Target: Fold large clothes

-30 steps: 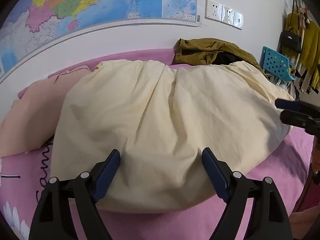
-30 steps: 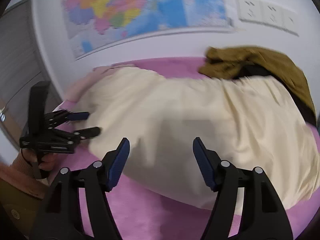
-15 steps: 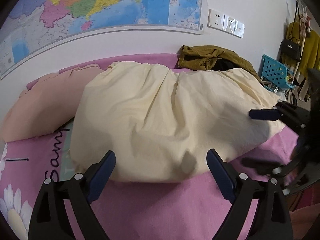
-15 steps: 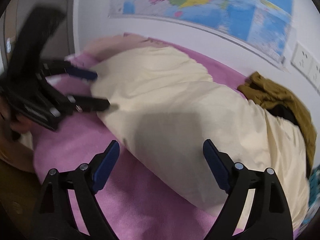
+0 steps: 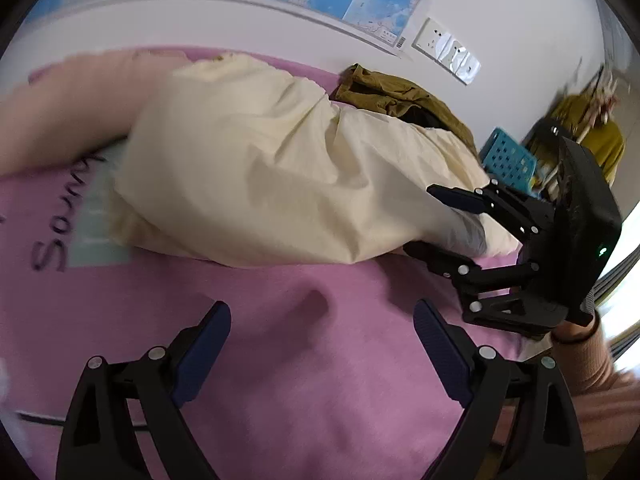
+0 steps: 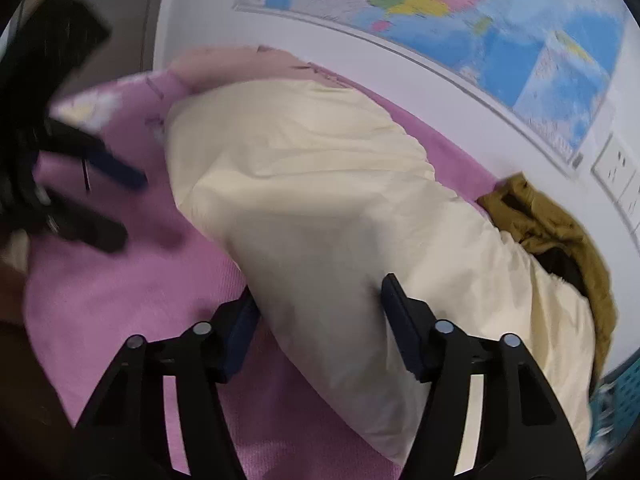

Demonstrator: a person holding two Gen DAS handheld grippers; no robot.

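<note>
My right tool (image 6: 320, 316) is closing on the cream garment's (image 6: 320, 200) near edge, fabric between its jaws; my left tool (image 5: 322, 340) gapes wide, nothing between, garment ahead.

A lived-in bedroom in a home. Under and ahead of the jaws spreads a pink fleece bed cover (image 5: 320, 360) with dark handwritten-style lettering, carrying a puffy cream quilted garment (image 5: 280, 168), a pale peach cloth (image 5: 60, 120) and a crumpled olive-brown jacket (image 5: 400, 96). Beyond the jaws, a large colourful wall map (image 6: 460, 12) and white wall sockets (image 5: 446, 56) line the white wall. Far right of the jaws stand a turquoise perforated plastic basket (image 5: 510, 160) and hanging mustard-yellow clothes (image 5: 600, 136).
</note>
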